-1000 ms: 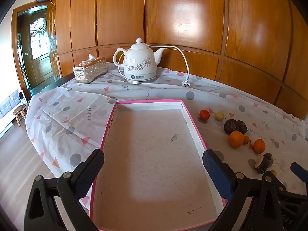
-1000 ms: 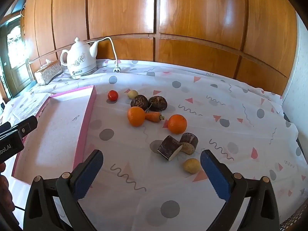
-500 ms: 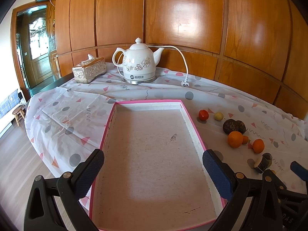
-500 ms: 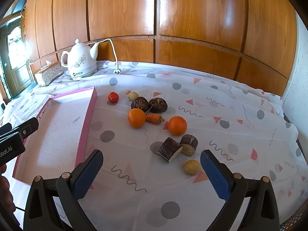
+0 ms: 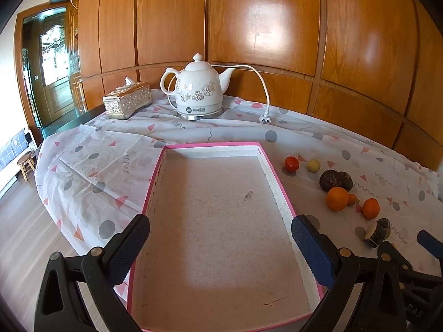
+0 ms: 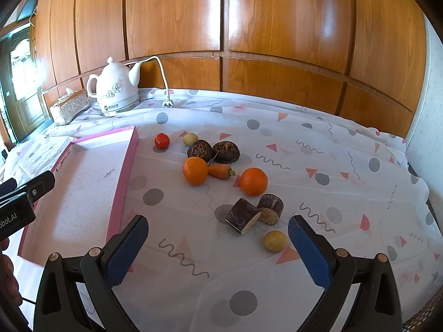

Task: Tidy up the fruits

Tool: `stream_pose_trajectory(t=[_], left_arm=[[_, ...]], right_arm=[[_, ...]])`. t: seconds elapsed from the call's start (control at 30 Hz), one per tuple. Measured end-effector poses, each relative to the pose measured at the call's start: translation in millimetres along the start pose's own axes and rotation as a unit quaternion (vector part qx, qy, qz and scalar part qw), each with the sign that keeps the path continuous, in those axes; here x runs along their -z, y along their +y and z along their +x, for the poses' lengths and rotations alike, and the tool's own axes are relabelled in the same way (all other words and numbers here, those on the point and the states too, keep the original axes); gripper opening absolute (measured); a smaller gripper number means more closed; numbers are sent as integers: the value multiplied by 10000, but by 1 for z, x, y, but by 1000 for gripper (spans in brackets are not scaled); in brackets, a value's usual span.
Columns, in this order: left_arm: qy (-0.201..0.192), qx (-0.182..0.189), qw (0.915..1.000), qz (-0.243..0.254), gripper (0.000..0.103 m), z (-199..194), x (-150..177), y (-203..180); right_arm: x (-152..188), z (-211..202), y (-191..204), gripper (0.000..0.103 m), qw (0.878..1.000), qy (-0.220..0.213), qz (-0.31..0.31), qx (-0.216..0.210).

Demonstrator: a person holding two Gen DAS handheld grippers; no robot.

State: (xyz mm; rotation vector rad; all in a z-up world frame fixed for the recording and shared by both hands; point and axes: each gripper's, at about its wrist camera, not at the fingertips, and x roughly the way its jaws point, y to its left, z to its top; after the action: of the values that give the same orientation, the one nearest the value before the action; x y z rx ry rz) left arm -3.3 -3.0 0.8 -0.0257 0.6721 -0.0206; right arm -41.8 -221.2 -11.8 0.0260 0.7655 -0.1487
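Your left gripper (image 5: 220,244) and right gripper (image 6: 217,242), jaws apart and empty, hover over the patterned-cloth desk (image 6: 318,144) before a wood-panelled wall (image 6: 277,22); the fruits (image 6: 221,166) lie beside the pink tray (image 5: 270,166).

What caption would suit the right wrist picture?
Open right gripper hovers over oranges, a small carrot and other produce beside an empty pink tray.
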Motion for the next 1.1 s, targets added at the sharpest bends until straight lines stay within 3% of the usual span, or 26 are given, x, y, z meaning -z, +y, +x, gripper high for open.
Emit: stream_pose_trajectory(t=[0.3,0.57,0.9,1.1], left_arm=[[49,108,9999,117,103,2,3,-6],[276,752,9968,61,103,8,6,-8],[395,1035,9926,489,103,9,8,-27],[533,1316,9880,609,103,13,8,-36]], right_arm=[[-8,2,-18,103,9991,-389,114,-133],[-30,24,-70,102,9993,144,318,-124],[-59,52,-178,102,9939,769,605,505],[-55,73,-237,101,9852,1146,765,1017]])
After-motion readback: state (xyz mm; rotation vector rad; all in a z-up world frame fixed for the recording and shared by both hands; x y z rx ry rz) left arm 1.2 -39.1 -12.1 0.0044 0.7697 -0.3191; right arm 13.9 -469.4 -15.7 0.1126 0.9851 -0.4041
